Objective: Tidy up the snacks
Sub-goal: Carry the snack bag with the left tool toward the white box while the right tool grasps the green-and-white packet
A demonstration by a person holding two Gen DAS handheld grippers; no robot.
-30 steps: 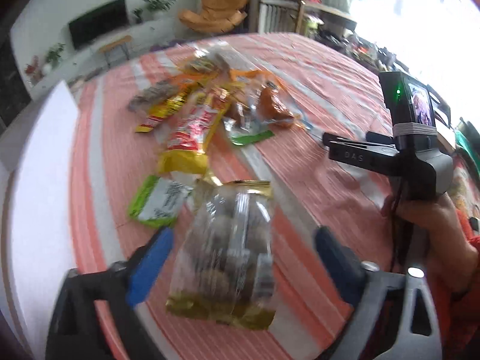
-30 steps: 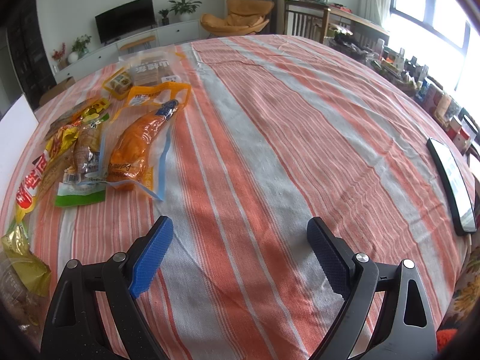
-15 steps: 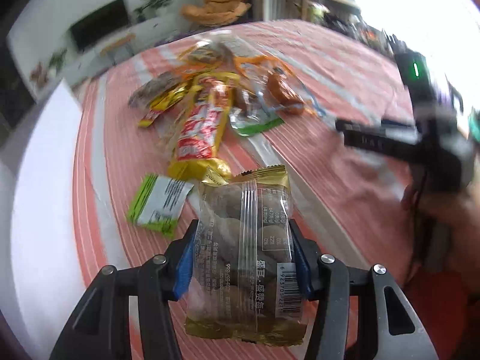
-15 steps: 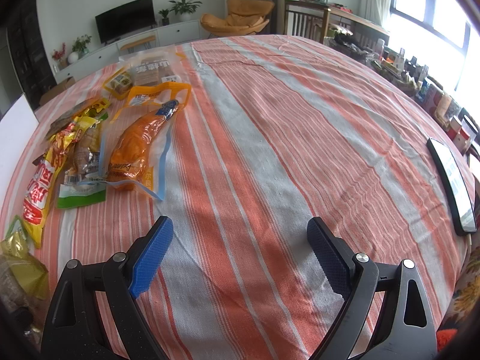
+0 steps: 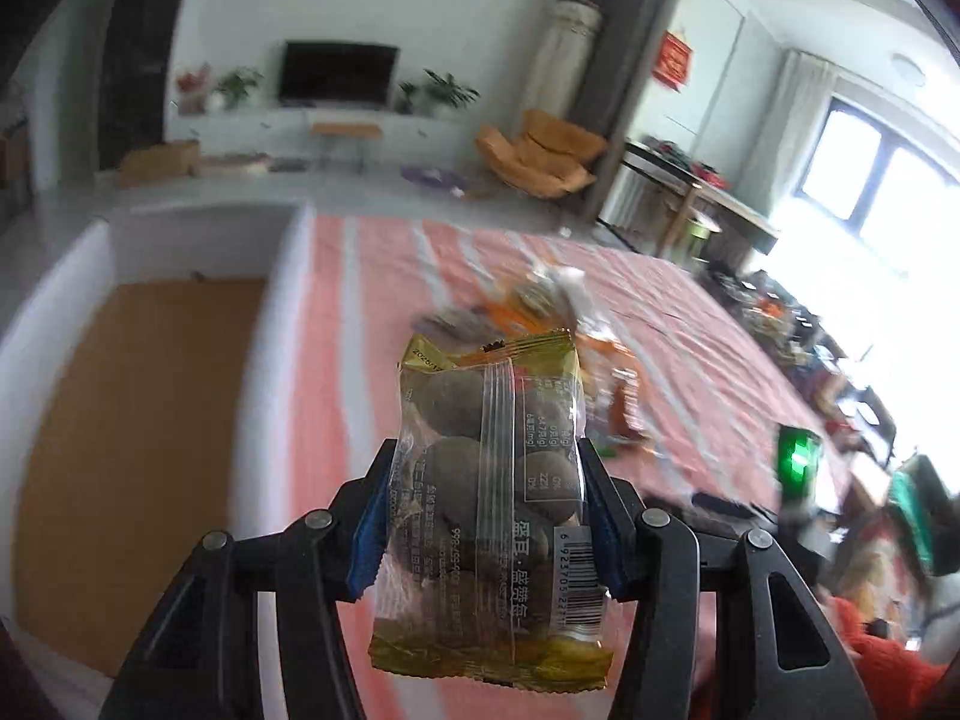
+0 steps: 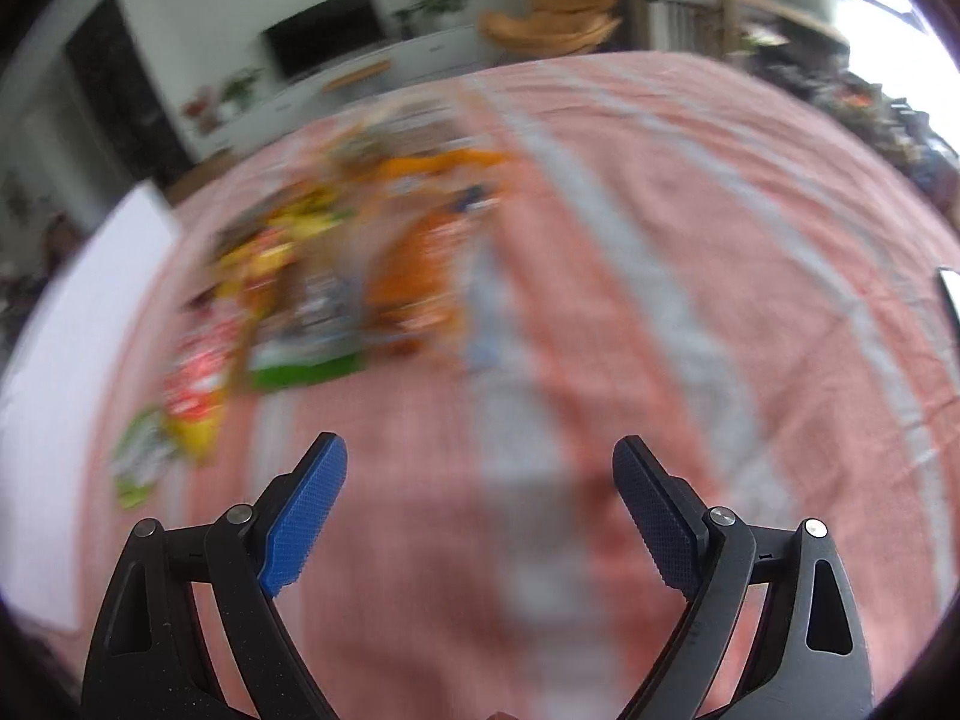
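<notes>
My left gripper (image 5: 487,516) is shut on a clear packet of brown eggs with gold ends (image 5: 489,498). It holds the packet upright in the air above the striped tablecloth (image 5: 372,312). A white box with a brown bottom (image 5: 138,420) sits to the left of it. The rest of the snack packets (image 6: 312,276) lie in a blurred heap on the left part of the cloth in the right wrist view. My right gripper (image 6: 480,468) is open over bare cloth, with nothing between its blue pads (image 6: 306,510).
The right hand's device with a green light (image 5: 798,462) shows at the right of the left wrist view. A dark flat object (image 6: 951,300) lies at the table's right edge. The white box wall (image 6: 78,348) borders the cloth on the left.
My left gripper closed on the egg packet and lifted it off the cloth, swinging left towards the white box. The right gripper tilted up a little and its view blurred.
</notes>
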